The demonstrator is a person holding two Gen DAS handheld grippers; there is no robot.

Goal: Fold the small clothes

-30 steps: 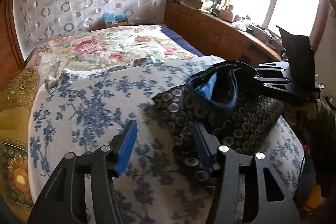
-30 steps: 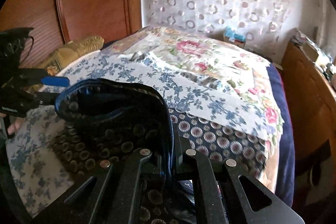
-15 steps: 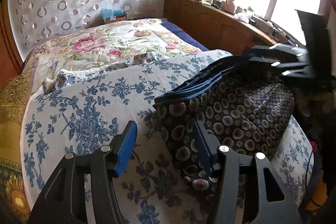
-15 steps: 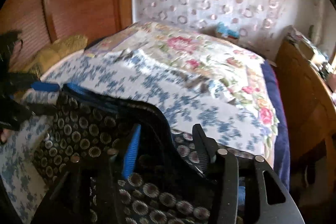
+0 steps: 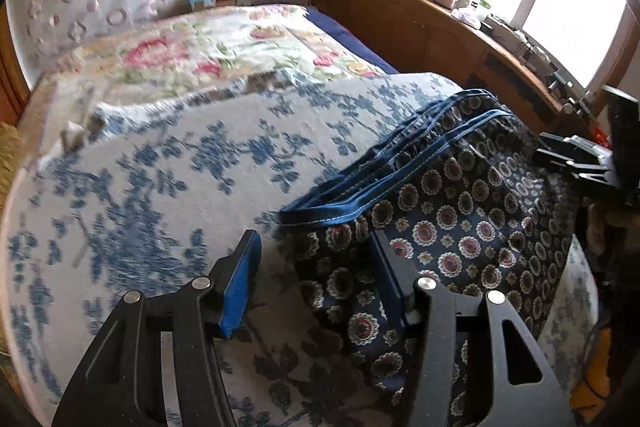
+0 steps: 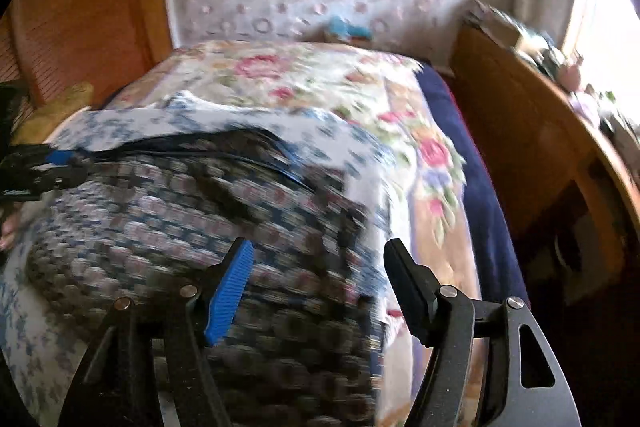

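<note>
A small dark navy garment (image 5: 452,235) with round medallion print and a blue waistband (image 5: 400,171) lies folded flat on the blue-flowered sheet (image 5: 168,187). My left gripper (image 5: 312,287) is open and empty, hovering over the garment's near left corner. My right gripper (image 6: 320,287) is open and empty, just above the garment's (image 6: 200,219) near edge; it also shows at the right edge of the left wrist view (image 5: 576,157). The right wrist view is motion-blurred.
The bed carries a pink-flowered quilt (image 5: 208,51) beyond the sheet. A wooden ledge (image 5: 440,27) with clutter runs under the window on the right. A wooden headboard (image 6: 80,7) and a yellow cushion (image 6: 56,107) are on the left.
My right gripper opened, let go of the waistband and drew back. The garment dropped flat onto the sheet. My left gripper stayed open and shifted slightly.
</note>
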